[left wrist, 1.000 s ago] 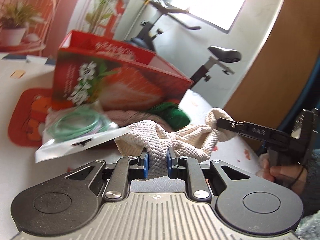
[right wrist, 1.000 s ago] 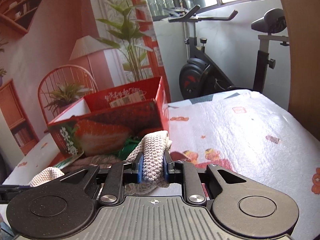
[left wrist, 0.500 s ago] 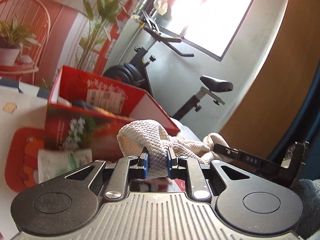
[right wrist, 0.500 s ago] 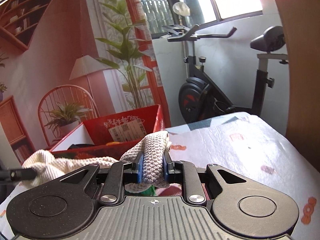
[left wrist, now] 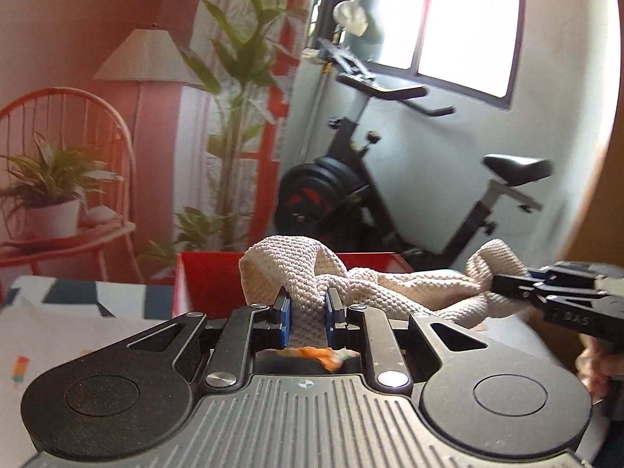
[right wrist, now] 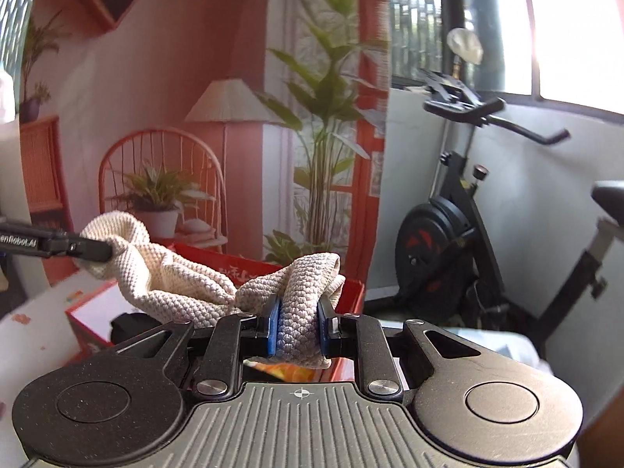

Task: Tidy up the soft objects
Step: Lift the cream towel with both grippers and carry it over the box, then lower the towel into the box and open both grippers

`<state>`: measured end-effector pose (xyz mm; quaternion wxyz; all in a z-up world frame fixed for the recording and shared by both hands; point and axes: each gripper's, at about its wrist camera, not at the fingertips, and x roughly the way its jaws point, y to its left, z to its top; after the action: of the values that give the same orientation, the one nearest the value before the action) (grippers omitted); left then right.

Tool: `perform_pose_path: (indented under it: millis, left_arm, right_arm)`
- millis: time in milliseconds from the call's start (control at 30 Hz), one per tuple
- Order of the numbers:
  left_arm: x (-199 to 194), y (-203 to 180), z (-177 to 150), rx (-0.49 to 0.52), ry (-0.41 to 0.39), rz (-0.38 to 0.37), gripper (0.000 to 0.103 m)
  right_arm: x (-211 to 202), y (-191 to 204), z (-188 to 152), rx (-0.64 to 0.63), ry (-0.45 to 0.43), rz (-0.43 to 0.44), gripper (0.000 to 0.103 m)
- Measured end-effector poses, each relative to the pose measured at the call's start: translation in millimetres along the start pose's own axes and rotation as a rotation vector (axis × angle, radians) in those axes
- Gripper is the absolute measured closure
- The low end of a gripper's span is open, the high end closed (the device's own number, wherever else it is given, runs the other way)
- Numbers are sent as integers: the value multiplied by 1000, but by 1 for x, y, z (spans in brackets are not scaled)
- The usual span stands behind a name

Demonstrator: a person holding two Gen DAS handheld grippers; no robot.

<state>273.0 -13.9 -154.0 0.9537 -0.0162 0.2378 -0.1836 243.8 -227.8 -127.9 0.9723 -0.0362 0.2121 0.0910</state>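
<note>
**Two tongs hold one knitted cloth over the red box**

The left tongs (left wrist: pixel 306 318) pinch a fold of the cream knitted cloth (left wrist: pixel 374 284) between their blue pads (left wrist: pixel 286 319). The cloth bulges up above the pads and then runs off to the right. There, the right tongs (left wrist: pixel 503 284) come in from the side and grip the other end of it.

From the right wrist camera, the right tongs (right wrist: pixel 298 329) squeeze a thick bunch of the same cream knitted cloth (right wrist: pixel 183 277) between their blue pads (right wrist: pixel 272 329). The cloth sags a little in the middle and goes up to the left, where the black tip of the left tongs (right wrist: pixel 93 250) bites its far corner. So each end of the cloth is held and it hangs in the air between the two tongs.

Just behind and below the cloth sits the open red cardboard box (right wrist: pixel 351 292). Something dark lies inside the box, but it is too hidden to tell what it is. The box stands on a counter with a white patterned cover (left wrist: pixel 58 335).

Behind it all are a black exercise bike (right wrist: pixel 448 241) and a wall picture of plants and a lamp (right wrist: pixel 234 148).
</note>
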Motion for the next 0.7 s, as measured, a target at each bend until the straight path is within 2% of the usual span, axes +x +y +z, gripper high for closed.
perform_pose_path:
  millis: [167, 333, 533, 633, 700]
  left_arm:
    - [36, 2, 16, 89, 53, 124, 85]
    - [76, 6, 23, 155, 127, 184, 85]
    - [115, 34, 22, 25, 239, 188, 85]
    - [125, 43, 21, 12, 273, 186, 85]
    - [129, 47, 22, -7, 303, 157, 84]
  right_arm:
    - [63, 17, 18, -146, 85, -38, 85]
    - [121, 32, 17, -251, 192, -67, 85]
    - [171, 36, 16, -280, 290, -78, 86]
    - [185, 38, 16, -303, 312, -72, 86]
    - [192, 40, 16, -316, 327, -67, 85]
